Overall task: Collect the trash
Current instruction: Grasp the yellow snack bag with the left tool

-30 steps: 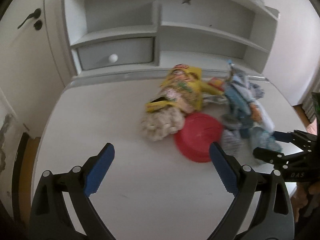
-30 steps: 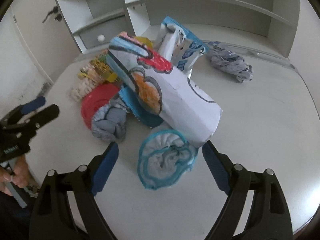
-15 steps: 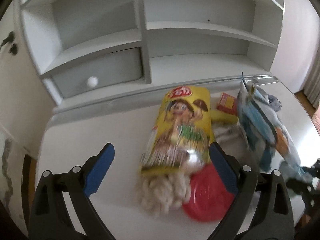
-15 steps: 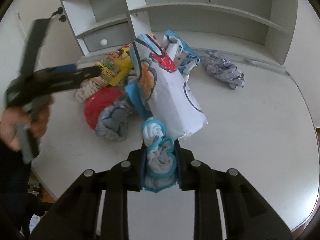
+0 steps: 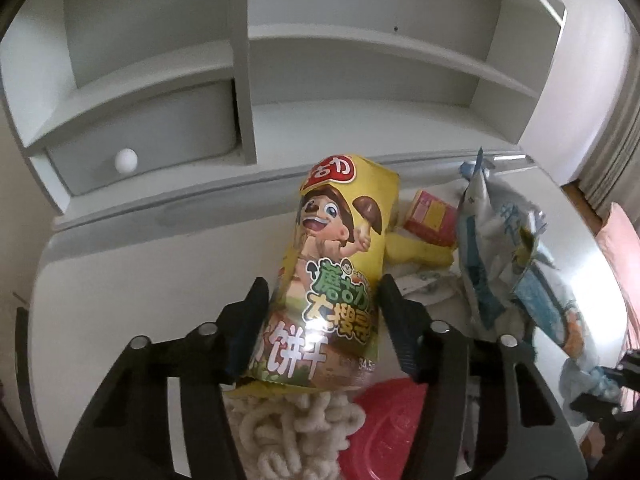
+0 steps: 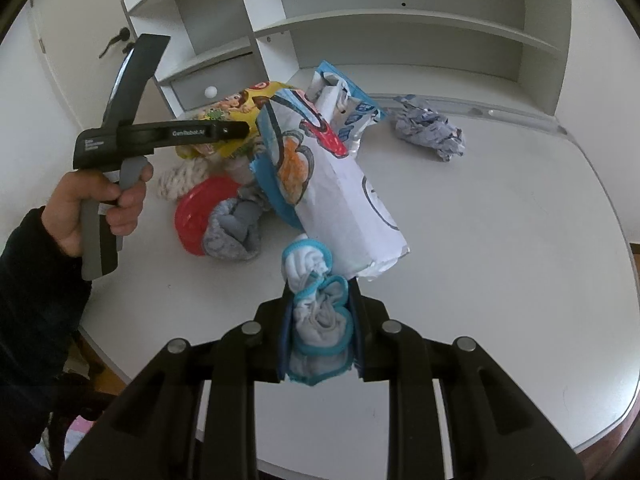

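My left gripper (image 5: 322,320) is shut on a yellow snack bag (image 5: 340,256) with a cartoon boy, at the left of the pile on the white desk (image 6: 500,216). From the right wrist view the left gripper (image 6: 224,132) reaches the same bag (image 6: 230,106). My right gripper (image 6: 320,320) is shut on a rolled white and grey sock with blue trim (image 6: 318,312), just above the desk's front. A white paper bag with car drawings (image 6: 328,184) lies behind the sock. A crumpled grey paper (image 6: 430,132) lies at the back right.
A red plastic lid (image 6: 200,208), a rolled grey sock (image 6: 232,232) and a cream knitted bundle (image 5: 288,424) lie in the pile. A blue-white snack bag (image 5: 504,248) and a small red-yellow box (image 5: 430,218) lie at its right. Grey shelves with a drawer (image 5: 140,144) stand behind.
My left gripper moved forward to the yellow snack bag and shut on it. My right gripper shut on the blue-trimmed sock and lifted it slightly.
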The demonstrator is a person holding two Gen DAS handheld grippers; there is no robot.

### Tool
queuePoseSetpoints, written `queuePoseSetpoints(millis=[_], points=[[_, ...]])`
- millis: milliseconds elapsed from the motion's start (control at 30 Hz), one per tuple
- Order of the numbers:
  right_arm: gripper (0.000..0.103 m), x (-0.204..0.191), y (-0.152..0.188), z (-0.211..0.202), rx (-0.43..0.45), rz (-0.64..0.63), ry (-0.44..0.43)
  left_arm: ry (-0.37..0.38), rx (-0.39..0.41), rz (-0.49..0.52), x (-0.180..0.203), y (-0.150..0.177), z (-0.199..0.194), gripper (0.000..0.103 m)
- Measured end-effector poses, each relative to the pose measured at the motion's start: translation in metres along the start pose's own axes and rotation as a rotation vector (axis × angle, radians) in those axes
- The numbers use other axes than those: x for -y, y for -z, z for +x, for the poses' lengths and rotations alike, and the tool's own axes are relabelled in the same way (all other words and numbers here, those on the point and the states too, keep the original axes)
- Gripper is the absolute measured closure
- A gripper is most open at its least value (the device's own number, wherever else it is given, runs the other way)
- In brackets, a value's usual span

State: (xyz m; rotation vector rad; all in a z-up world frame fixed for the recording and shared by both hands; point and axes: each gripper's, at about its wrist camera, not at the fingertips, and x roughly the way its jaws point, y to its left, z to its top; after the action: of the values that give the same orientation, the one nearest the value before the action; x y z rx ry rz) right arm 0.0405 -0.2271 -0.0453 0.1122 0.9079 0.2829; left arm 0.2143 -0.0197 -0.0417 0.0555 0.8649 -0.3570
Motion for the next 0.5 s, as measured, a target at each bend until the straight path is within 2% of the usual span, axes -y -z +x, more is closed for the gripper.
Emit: queuePoseSetpoints(millis=[133, 200, 267, 300, 400, 467, 500], points=[[0.08, 0.007, -0.001, -0.008, 0.022, 0.042, -0.062, -0.025, 0.074, 0.006, 0.004, -0.004, -0.03, 0.049], [0.08, 0.008, -0.003, -0.011, 0.024, 0.042, -0.047, -0.043, 0.108, 0.008, 0.007, -0.006, -0.044, 0.049], [0.08, 0.012, -0.005, -0.012, 0.008, 0.072, -0.099, -0.068, 0.132, 0.009, 0.01, -0.005, -0.06, 0.049], [0.08, 0.012, -0.007, -0.015, 0.015, 0.065, -0.07, -0.076, 0.143, 0.011, 0.012, -0.004, -0.067, 0.049], [0.08, 0.016, -0.012, -0.026, 0.047, 0.079, -0.085, -0.078, 0.154, 0.018, 0.018, 0.0, -0.08, 0.048], [0.08, 0.02, -0.015, -0.035, 0.056, 0.113, -0.206, -0.073, 0.161, 0.025, 0.023, 0.005, -0.085, 0.048], [0.08, 0.018, -0.017, -0.04, 0.068, 0.095, -0.152, -0.072, 0.162, 0.027, 0.023, 0.005, -0.09, 0.048]])
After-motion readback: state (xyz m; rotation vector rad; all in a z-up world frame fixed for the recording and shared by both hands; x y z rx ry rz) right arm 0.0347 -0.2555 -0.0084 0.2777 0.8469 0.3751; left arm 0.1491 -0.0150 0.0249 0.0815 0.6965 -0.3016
